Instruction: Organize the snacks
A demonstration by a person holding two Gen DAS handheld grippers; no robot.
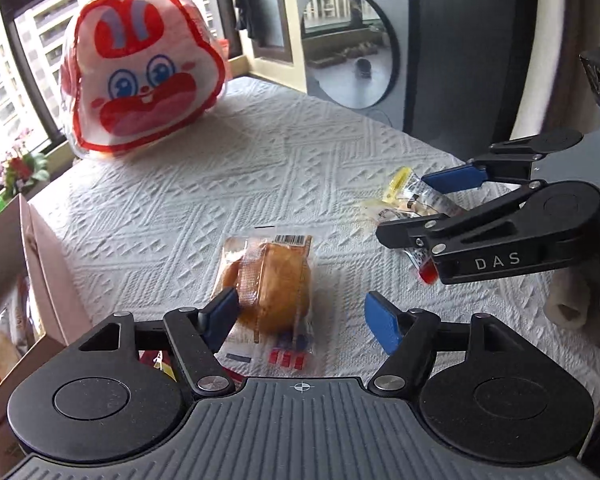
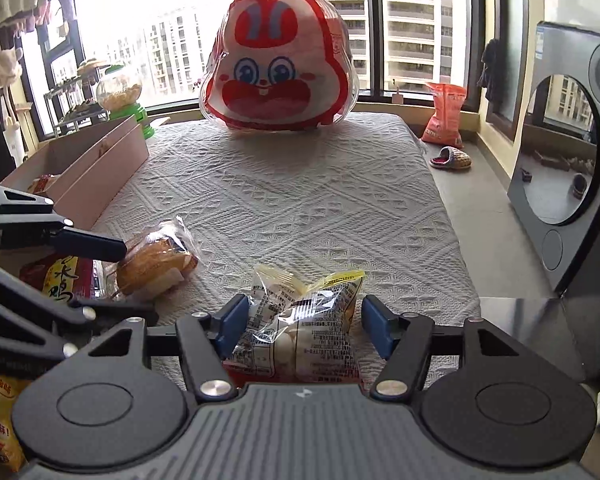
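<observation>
While both tongs straddle snacks, nothing is pinched.
Left gripper (image 1: 300,316): spread around bread packet (image 1: 274,284).
Right gripper (image 2: 302,326): spread, perhaps touching crinkly bag (image 2: 300,320).
Next: squeeze, lift toward box (image 2: 80,160).

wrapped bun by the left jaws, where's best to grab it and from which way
Grip the wrapped bun across its plump middle, coming from the near end along its length. It lies flat, long axis pointing away, and the open left gripper already straddles its near half.

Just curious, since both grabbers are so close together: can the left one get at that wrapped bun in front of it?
Probably yes. The left gripper is open with the wrapped bun lying between its fingers, one pad already beside it. The right gripper is off to the side, over another packet.
</observation>
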